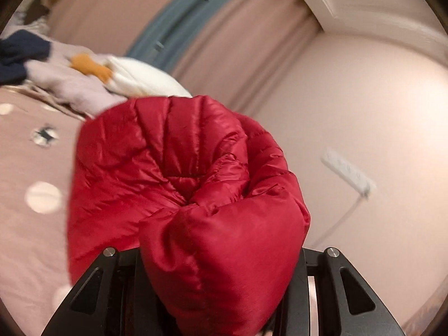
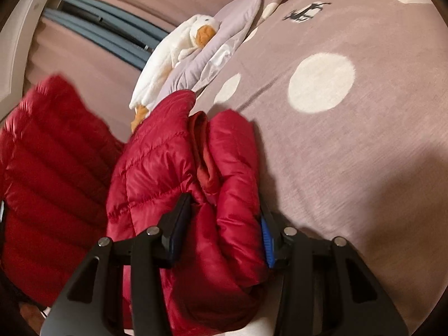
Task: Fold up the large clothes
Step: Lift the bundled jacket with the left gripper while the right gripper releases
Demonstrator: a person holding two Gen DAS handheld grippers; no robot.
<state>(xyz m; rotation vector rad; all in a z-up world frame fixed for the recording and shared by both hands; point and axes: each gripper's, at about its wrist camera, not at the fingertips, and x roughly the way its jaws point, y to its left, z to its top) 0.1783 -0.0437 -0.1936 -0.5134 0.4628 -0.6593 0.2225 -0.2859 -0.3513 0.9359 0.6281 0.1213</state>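
A shiny red quilted puffer jacket (image 1: 182, 173) fills the middle of the left wrist view. My left gripper (image 1: 221, 288) is shut on a thick bunch of it, and the fabric hides the fingertips. In the right wrist view the same jacket (image 2: 156, 168) hangs lifted above the bed. My right gripper (image 2: 224, 229) is shut on a padded fold of it, with a black pad (image 2: 179, 224) on the left and a blue pad (image 2: 267, 240) on the right. Another part of the jacket (image 2: 47, 168) hangs at the left.
The bed cover (image 2: 350, 154) is dusty pink with white dots and a small deer print. A white duck plush toy (image 2: 179, 47) lies on a lilac garment (image 2: 212, 47) near the bed's edge. Pink curtains (image 1: 246, 42) and a white power strip (image 1: 347, 173) are on the wall side.
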